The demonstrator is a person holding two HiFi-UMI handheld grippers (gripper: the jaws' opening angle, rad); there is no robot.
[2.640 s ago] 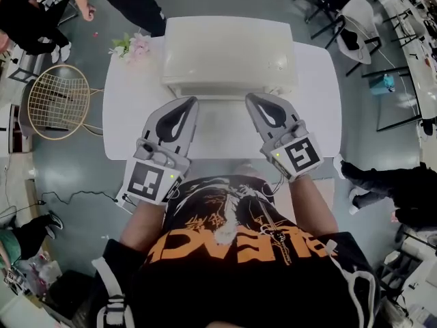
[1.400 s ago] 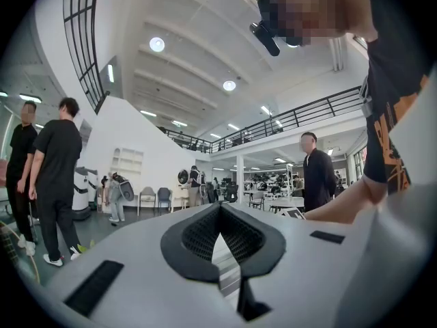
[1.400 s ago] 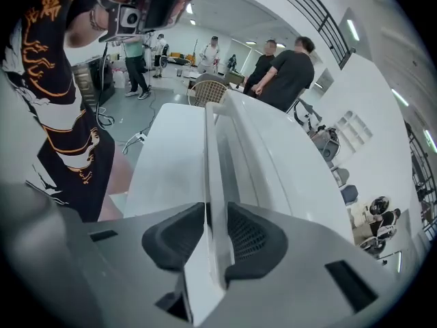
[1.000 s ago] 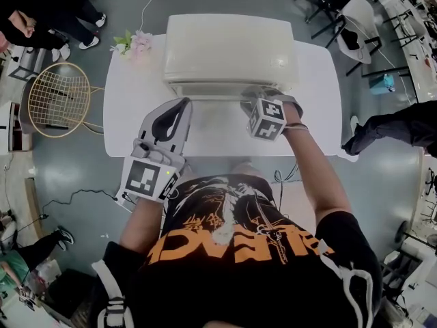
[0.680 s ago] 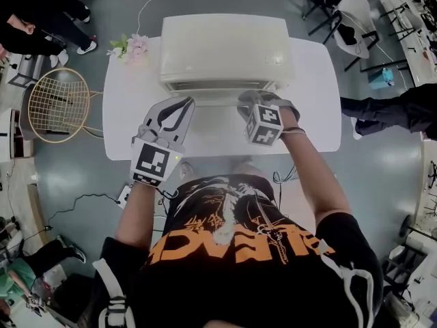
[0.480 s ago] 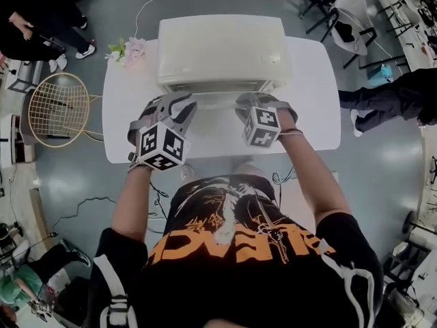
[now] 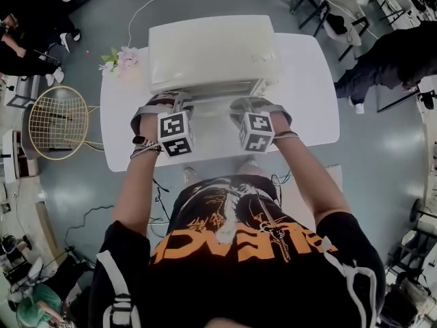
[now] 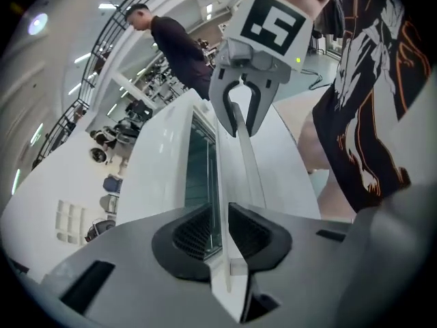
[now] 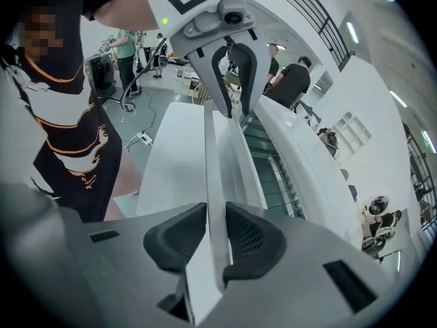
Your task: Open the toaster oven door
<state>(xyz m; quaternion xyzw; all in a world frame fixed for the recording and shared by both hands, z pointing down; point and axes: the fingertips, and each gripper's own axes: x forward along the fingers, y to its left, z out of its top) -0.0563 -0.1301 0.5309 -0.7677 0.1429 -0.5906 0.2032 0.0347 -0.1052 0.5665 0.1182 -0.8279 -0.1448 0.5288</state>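
Observation:
A white toaster oven (image 7: 212,50) stands at the back of a white table (image 7: 307,108). Its door is closed, and a white handle bar (image 8: 242,162) runs across the top of the glass door (image 8: 198,176). My left gripper (image 7: 176,104) is at the handle's left end and my right gripper (image 7: 250,104) at its right end. In the left gripper view the jaws (image 8: 220,227) are shut on the bar, with the other gripper (image 8: 247,80) farther along it. In the right gripper view the jaws (image 9: 216,234) clamp the same handle (image 9: 217,162) beside the glass (image 9: 273,169).
Pink flowers (image 7: 119,59) lie at the table's back left corner. A round wire chair (image 7: 58,121) stands on the floor to the left. Office chairs (image 7: 338,12) and a walking person (image 7: 382,53) are at the right. People stand at the far left.
Both grippers have moved from the table's front up to the oven door and turned on their sides. The right reached the handle first; the left followed and closed on it.

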